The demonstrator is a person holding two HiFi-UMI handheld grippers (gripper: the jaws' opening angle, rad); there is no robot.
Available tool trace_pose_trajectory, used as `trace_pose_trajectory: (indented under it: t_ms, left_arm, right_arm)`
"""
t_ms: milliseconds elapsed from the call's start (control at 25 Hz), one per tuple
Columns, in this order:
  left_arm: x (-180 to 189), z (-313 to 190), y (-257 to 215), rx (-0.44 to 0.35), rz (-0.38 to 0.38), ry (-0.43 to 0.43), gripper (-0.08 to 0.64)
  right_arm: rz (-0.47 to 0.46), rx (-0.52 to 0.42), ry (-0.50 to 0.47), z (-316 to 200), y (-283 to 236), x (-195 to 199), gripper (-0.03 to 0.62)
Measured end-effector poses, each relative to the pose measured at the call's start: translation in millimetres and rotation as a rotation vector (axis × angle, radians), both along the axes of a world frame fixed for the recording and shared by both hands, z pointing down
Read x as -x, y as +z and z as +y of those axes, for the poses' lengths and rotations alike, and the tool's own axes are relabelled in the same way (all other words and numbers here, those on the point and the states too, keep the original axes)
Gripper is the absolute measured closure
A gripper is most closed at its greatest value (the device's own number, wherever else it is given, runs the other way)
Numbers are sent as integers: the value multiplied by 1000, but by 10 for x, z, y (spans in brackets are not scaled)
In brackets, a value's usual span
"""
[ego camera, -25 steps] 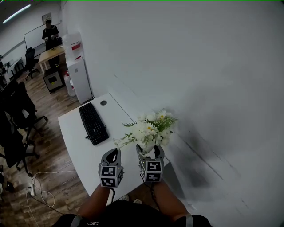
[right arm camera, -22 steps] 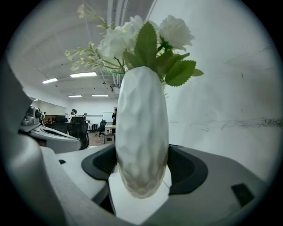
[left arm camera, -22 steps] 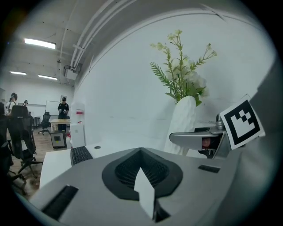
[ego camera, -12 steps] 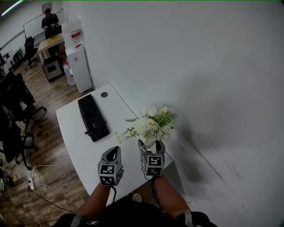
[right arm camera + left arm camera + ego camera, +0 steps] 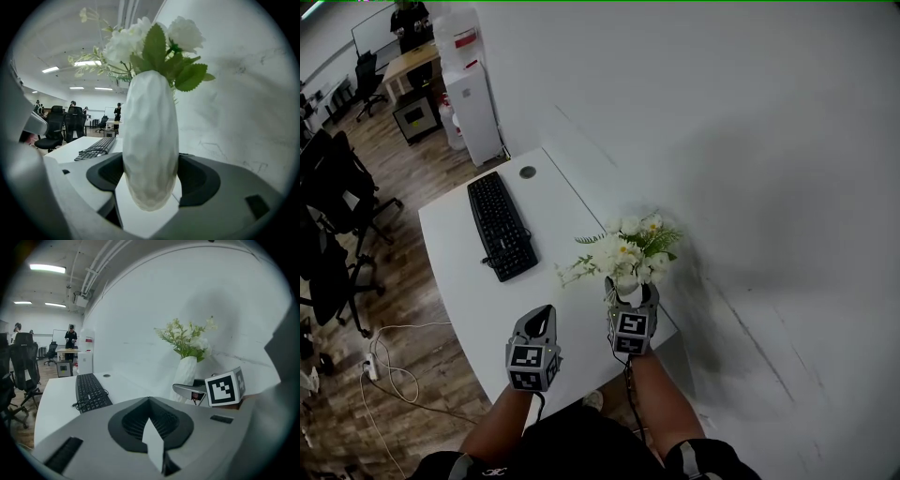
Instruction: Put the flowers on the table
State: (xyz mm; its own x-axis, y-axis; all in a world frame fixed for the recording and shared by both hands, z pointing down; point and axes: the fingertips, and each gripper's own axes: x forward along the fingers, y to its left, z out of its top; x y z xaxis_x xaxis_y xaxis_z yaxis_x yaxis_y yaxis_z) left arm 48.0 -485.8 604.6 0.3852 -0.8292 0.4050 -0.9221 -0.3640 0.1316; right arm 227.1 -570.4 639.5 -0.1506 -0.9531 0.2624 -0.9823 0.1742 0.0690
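Note:
A bunch of white flowers [image 5: 630,251] with green leaves stands in a white dimpled vase [image 5: 150,154]. My right gripper [image 5: 630,302] is shut on the vase's lower body and holds it upright over the white table [image 5: 459,272], near the right edge by the wall. Whether the vase's base touches the table I cannot tell. In the left gripper view the vase [image 5: 186,376] shows at the right with the right gripper at its foot. My left gripper [image 5: 542,319] hovers to the left of the vase, jaws together, with nothing in them.
A black keyboard [image 5: 502,228] with its cable lies on the table's far half. The white wall runs along the right. Black office chairs [image 5: 337,225] stand at the left, a white water dispenser [image 5: 473,103] beyond the table, and cables [image 5: 384,375] lie on the wooden floor.
My right gripper has carried the vase forward and a little to the right, closer to the wall. The left gripper has hardly moved.

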Motion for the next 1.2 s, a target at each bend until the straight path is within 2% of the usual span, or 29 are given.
trace_pose_trajectory:
  t_ms: [400,640,1200]
  left_arm:
    - [87,-62,292,50,-31,13,560]
    - [54,-60,422,80,-38,16,560]
    - [105,-13,581,106,-29,29,559]
  right_arm:
    - [2,26,68,-213,464,-205,227]
    - [13,50,68,-250,706,-222,227]
    - [-41,42,163,-233,777,-248,221]
